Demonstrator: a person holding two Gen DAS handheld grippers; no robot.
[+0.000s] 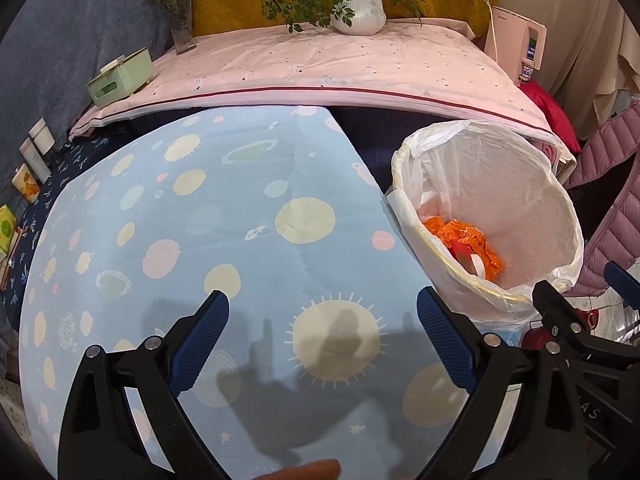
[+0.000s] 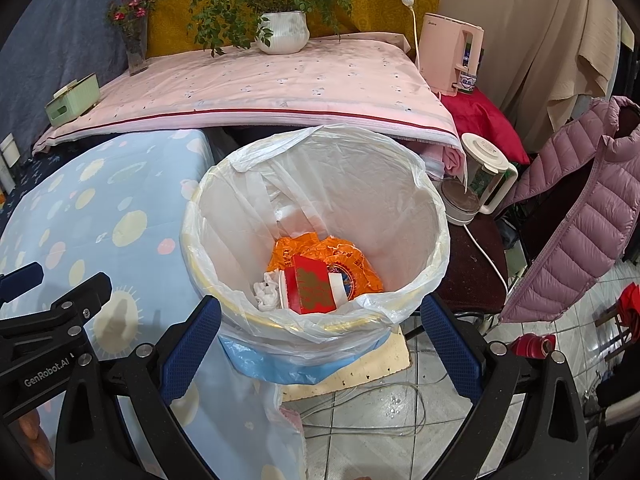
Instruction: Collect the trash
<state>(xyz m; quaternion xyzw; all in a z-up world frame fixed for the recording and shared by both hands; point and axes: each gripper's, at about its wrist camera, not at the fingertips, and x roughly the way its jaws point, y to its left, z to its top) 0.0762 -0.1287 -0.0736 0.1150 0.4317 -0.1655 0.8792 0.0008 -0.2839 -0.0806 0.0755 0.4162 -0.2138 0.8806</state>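
The red cardboard box [image 2: 311, 289], crumpled orange plastic wrapper [image 2: 320, 256] and white tissue wad [image 2: 267, 291] lie at the bottom of the round bin with the clear plastic liner [image 2: 400, 200], so I judge the collecting done. My right gripper [image 2: 320, 344] hangs just above the bin's near rim, fingers spread and empty, as after a drop. My left gripper [image 1: 322, 344], also spread and empty, hovers beside the bin over the bare pale-blue planet-print cloth [image 1: 200, 220].
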